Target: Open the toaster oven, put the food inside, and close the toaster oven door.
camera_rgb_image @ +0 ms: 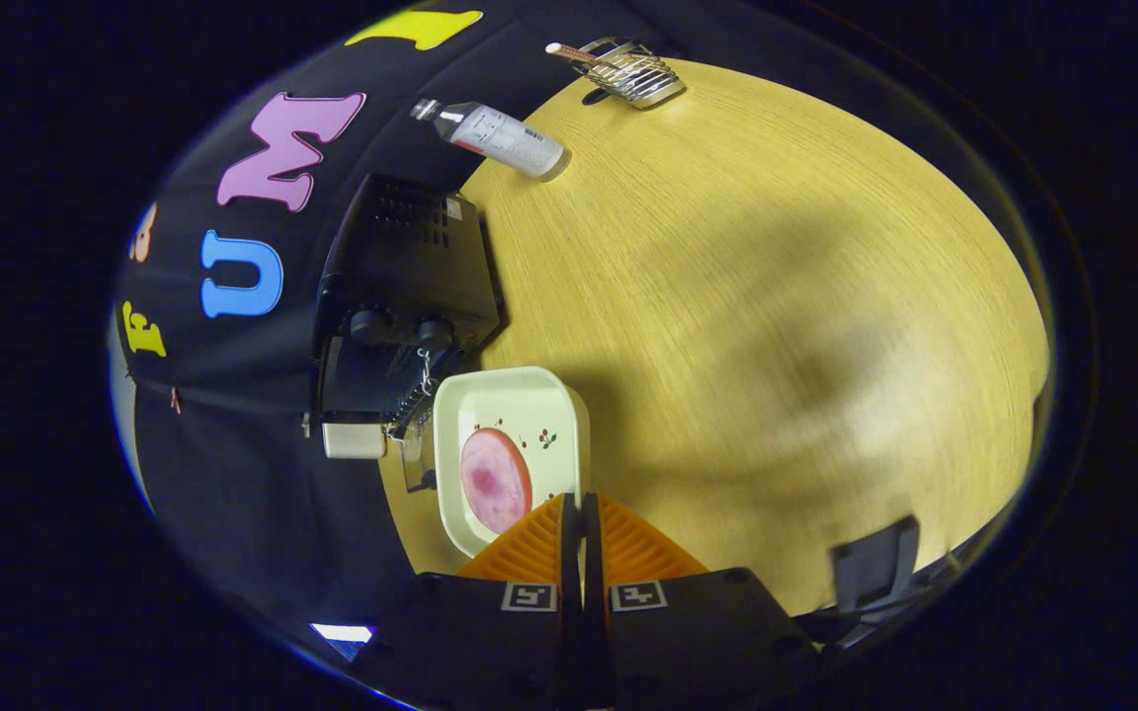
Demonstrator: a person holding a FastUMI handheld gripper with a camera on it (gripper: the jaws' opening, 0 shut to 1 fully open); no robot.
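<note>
The wood-grain worktop (776, 296) takes up most of the scene, lit pale yellow with a soft shadow across its middle. At its edge against the booth's dark wall stands the black toaster oven (401, 286), seen tilted, with its vented side panel uppermost and two round knobs on its front. Its door looks to hang open toward the plate, though the glare and the angle make that hard to confirm. Just beside the oven's front sits a cream square plate (510, 395) with small printed sprigs, and on it lies the food, a round pink slice of ham (495, 481), resting flat near the plate's nearer side. Beyond the oven a plastic bottle (495, 138) with a white label stands on the worktop, and farther off is a wire rack (628, 71) holding a thin stick. The tongs (577, 504) are clenched with nothing between them, their fingers pressed together, the tips hovering at the plate's near rim, just beside the ham.
</note>
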